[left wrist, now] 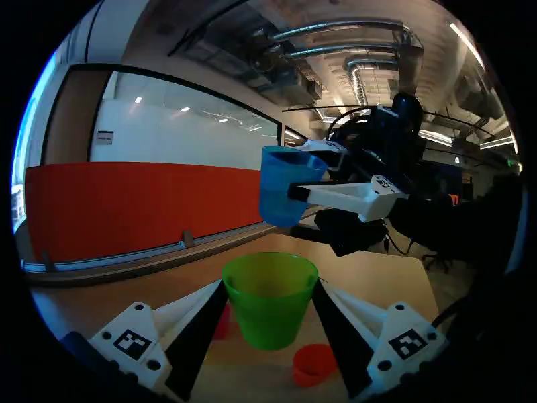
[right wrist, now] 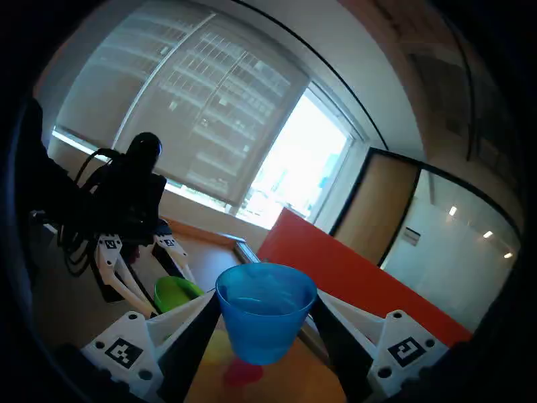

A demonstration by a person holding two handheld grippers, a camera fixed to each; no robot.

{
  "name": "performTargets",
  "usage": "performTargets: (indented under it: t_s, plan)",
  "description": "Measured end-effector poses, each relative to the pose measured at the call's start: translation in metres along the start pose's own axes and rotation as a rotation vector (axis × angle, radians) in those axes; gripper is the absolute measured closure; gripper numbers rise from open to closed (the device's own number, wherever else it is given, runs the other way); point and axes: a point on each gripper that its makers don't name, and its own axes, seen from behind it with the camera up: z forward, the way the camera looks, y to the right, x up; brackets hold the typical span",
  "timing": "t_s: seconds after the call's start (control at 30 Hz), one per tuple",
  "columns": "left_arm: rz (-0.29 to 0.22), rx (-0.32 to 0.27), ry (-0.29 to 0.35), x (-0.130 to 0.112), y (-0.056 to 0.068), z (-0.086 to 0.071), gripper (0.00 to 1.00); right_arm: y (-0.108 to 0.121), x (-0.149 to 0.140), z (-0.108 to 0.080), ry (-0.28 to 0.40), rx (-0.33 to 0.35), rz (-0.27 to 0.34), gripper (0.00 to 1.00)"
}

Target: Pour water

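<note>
Left gripper [left wrist: 270, 290] clamped on either side of an upright green cup [left wrist: 270, 316], lower centre of the left gripper view; right gripper [right wrist: 266, 299] likewise closed on a blue cup [right wrist: 266, 326] holding liquid, seen above the green cup at mid-frame.

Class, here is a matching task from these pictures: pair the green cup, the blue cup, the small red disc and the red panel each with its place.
1. green cup
2. blue cup
3. red disc
4. red panel

a. lying on the table
b. held by the right gripper
c. behind the table's far edge
d. held by the left gripper

Pairs: 1-d, 2-b, 3-a, 4-c.
</note>
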Motion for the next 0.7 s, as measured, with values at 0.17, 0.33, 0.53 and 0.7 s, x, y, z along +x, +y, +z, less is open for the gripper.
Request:
performTargets:
  t_s: [0.17, 0.33, 0.53, 0.7]
  plan:
    - [0.001, -0.016, 0.002, -0.001, 0.006, 0.001, 0.13, 0.001, 0.006, 0.003, 0.004, 0.000, -0.043, 0.09]
    - [0.002, -0.026, 0.001, -0.003, 0.008, 0.001, 0.13, 0.002, 0.010, 0.006, 0.007, 0.002, -0.095, 0.09]
    - [0.004, -0.037, 0.003, -0.002, 0.012, 0.000, 0.13, 0.004, 0.016, 0.009, 0.008, 0.004, -0.159, 0.08]
    - [0.014, -0.046, 0.001, -0.002, 0.017, 0.001, 0.13, 0.008, 0.019, 0.011, 0.006, -0.003, -0.212, 0.09]
